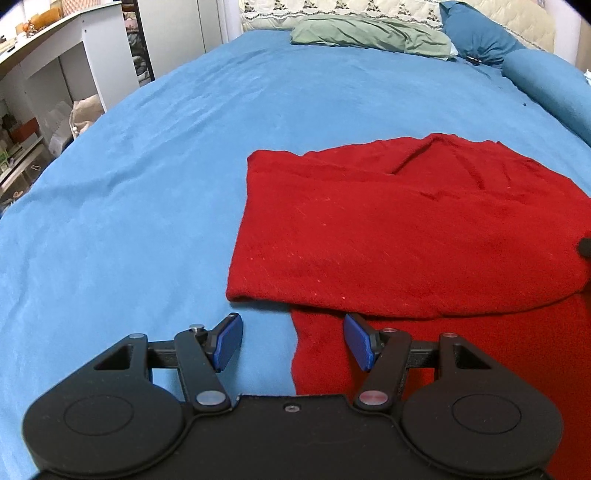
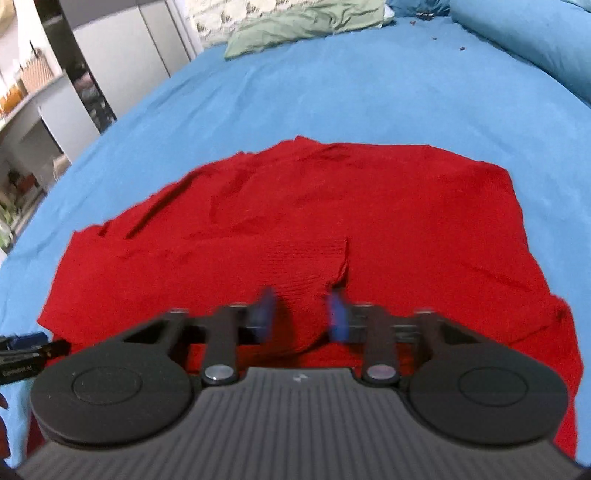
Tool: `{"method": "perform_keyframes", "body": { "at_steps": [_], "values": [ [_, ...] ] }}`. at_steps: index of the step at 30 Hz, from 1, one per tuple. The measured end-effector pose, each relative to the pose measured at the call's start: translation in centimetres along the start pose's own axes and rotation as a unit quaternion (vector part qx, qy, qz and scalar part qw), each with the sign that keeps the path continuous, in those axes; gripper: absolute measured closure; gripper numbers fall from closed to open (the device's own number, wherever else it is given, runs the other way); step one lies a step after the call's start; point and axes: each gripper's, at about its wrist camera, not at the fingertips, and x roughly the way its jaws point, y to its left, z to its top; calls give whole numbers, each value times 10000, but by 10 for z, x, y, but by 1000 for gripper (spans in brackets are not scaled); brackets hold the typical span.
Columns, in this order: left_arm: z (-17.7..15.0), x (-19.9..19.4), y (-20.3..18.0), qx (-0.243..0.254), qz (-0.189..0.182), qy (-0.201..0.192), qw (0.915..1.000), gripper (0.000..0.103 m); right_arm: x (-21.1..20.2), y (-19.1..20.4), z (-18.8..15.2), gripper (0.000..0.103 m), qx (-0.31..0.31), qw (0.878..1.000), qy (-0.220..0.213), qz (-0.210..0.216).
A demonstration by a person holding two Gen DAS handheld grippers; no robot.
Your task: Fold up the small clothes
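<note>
A red knit garment (image 1: pixel 406 229) lies partly folded on the blue bed sheet (image 1: pixel 147 177). An upper layer lies over a lower layer that sticks out at the near edge. My left gripper (image 1: pixel 293 341) is open and empty, low over the garment's near left edge. In the right wrist view the same garment (image 2: pixel 332 206) spreads wide, with a ribbed cuff or hem (image 2: pixel 314 262) folded onto its middle. My right gripper (image 2: pixel 301 314) is blurred, its blue pads part open with the ribbed fabric between them; whether they grip it is unclear.
A green pillow (image 1: pixel 369 33) and blue pillows (image 1: pixel 476 37) lie at the head of the bed. A blue bolster (image 1: pixel 550 88) runs along the right side. White shelves (image 1: pixel 55 74) with clutter stand left of the bed. The left gripper's tip (image 2: pixel 26 347) shows at the left edge of the right wrist view.
</note>
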Motion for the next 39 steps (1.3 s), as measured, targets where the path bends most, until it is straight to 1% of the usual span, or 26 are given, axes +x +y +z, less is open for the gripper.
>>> {"method": "perform_keyframes", "body": {
  "at_steps": [2,5,8,9,10,11,12,13,14,16,19,21,24,25,26,27,28,29,30,31,32,34,36,37,38,39],
  "values": [
    [1,0,0,-9,60,-12,10000,36,-7,-3,12,83,31,10000,-65,31],
    [5,3,-1,-28,118,-87,9999,36,-42,-10,39,83,141,9985,-525,69],
    [13,9,-7,46,55,-165,9998,37,-80,-29,63,83,208,9948,-978,-202],
    [16,12,-11,72,17,-186,9998,37,-85,-37,66,83,219,9942,-1003,-328],
    [19,15,-13,84,-32,-188,9998,39,-88,-46,67,83,204,9940,-975,-454],
    [21,18,-17,88,-79,-177,9998,49,-88,-55,65,83,194,9942,-917,-528],
    [23,20,-19,87,-111,-169,9998,54,-87,-62,62,83,210,9947,-821,-588],
    [24,21,-21,93,-123,-166,9997,62,-84,-69,58,83,271,9950,-732,-621],
    [24,20,-23,102,-133,-173,9997,74,-82,-74,54,83,338,9951,-694,-615],
    [22,19,-24,174,-118,-162,9996,89,-81,-83,48,83,474,9945,-705,-616],
    [18,18,-20,188,-37,-137,9997,90,-72,-93,39,83,661,9935,-683,-621],
    [16,14,-19,262,0,-117,9996,90,-60,-99,31,83,715,9938,-538,-666],
    [15,7,-18,427,59,-47,9991,89,-49,-107,17,80,700,9942,-268,-767],
    [16,1,-17,448,78,-50,9990,87,-46,-109,14,76,706,9937,-196,-851],
    [18,-6,-18,454,61,-106,9989,81,-46,-112,11,68,727,9929,-139,-926],
    [20,-15,-18,458,-13,-210,9987,73,-48,-114,8,44,760,9917,-80,-1035],
    [23,-24,-19,475,-113,-347,9982,51,-53,-114,7,25,771,9906,-106,-1124],
    [27,-34,-21,515,-228,-532,9970,39,-61,-112,6,19,715,9907,-255,-1131],
    [32,-41,-25,576,-356,-713,9951,36,-68,-106,4,14,588,9917,-420,-1060],
    [38,-43,-30,651,-516,-804,9933,35,-72,-101,5,13,449,9930,-501,-968],
    [43,-41,-36,698,-666,-786,9922,35,-72,-94,7,13,290,9946,-515,-850],
    [51,-25,-48,674,-981,-659,9907,35,-63,-81,9,13,71,9970,-483,-603],
    [50,-3,-56,539,-1148,-509,9906,36,-47,-71,9,13,-23,9985,-386,-379],
    [47,9,-57,465,-1102,-364,9922,36,-38,-69,8,13,-36,9989,-332,-337],
    [43,18,-60,410,-961,-193,9943,39,-29,-68,5,13,-20,9990,-253,-363],
    [38,27,-57,313,-800,-46,9963,39,-22,-69,1,13,14,9989,-171,-429]
  ]
}}
